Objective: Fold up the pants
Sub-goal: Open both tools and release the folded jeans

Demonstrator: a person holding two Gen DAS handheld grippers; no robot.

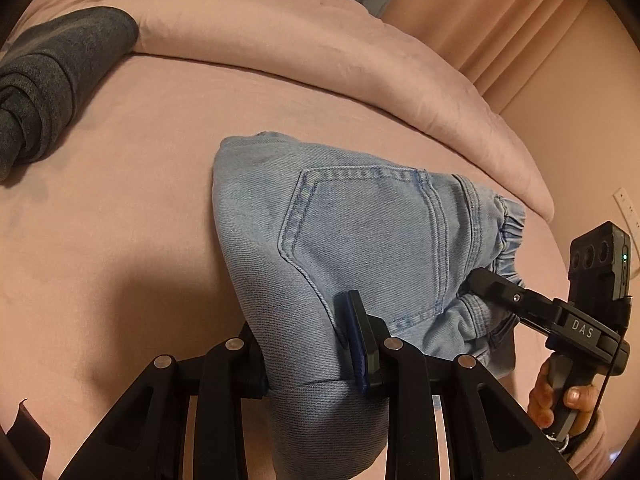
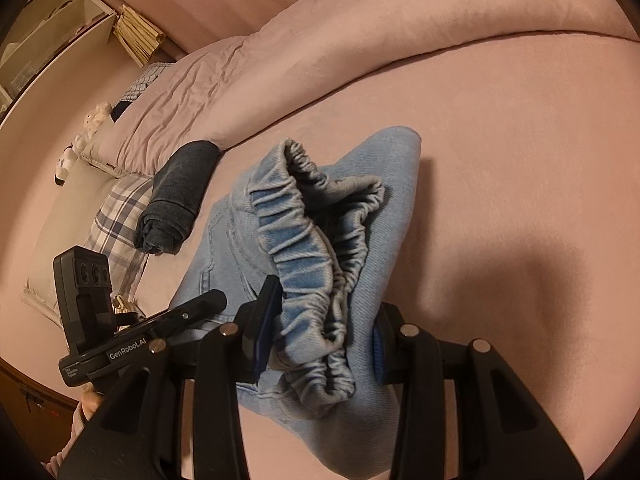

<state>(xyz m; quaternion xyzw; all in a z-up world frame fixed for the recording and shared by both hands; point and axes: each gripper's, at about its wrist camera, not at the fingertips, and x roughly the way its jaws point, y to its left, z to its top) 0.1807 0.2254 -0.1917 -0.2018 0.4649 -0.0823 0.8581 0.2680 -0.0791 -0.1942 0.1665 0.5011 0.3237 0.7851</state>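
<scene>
At the bottom of the left wrist view, the left gripper [image 1: 312, 354] pinches a fold of the jeans [image 1: 360, 220]. The right gripper [image 2: 320, 344] clamps their elastic waistband [image 2: 304, 240], mid-frame over the pink bed [image 1: 120, 200].

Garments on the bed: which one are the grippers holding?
The light blue denim pants, clamped by the left gripper and right gripper. The dark grey garment lies rolled and untouched, farther off.

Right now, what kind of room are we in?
Most likely a bedroom. The jeans lie on a pink bed sheet, a folded-back duvet sits behind them, and a plaid pillow lies at the side.
</scene>
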